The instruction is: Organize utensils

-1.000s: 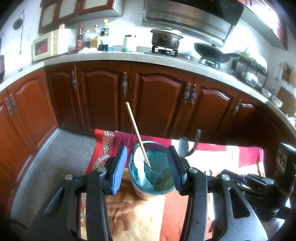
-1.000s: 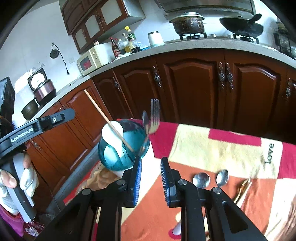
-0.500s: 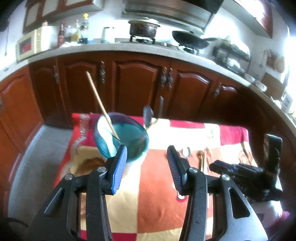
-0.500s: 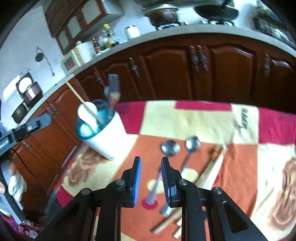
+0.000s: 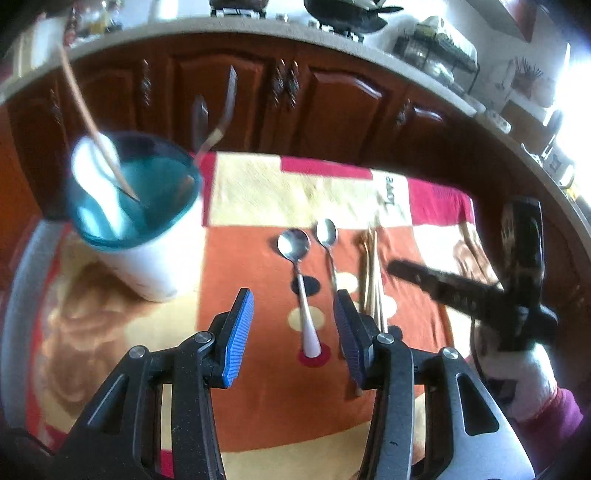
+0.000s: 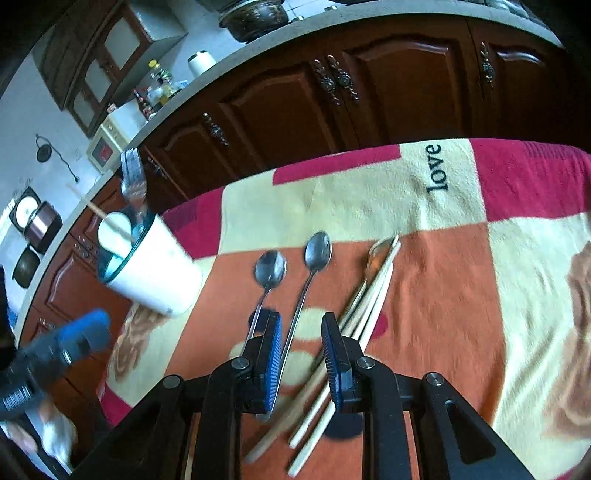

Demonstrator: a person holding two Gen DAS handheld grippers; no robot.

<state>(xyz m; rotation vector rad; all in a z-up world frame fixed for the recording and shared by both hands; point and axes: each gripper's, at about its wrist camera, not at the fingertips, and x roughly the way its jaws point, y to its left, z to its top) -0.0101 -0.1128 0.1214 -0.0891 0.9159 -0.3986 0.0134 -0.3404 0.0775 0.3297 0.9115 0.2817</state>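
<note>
Left gripper (image 5: 293,334) half apart, empty, over white-handled spoon (image 5: 300,280); right gripper (image 6: 301,356) narrow, empty; both lower than before, cup (image 5: 138,214) now aside

Home kitchen: wooden cabinets (image 6: 369,92), stovetop pot (image 6: 258,18).

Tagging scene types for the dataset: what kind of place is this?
A home kitchen, most likely. Dark wooden cabinets run under a stone counter, a pot sits on it, and a microwave stands further along. The work goes on at a table under a patchwork cloth.
</note>
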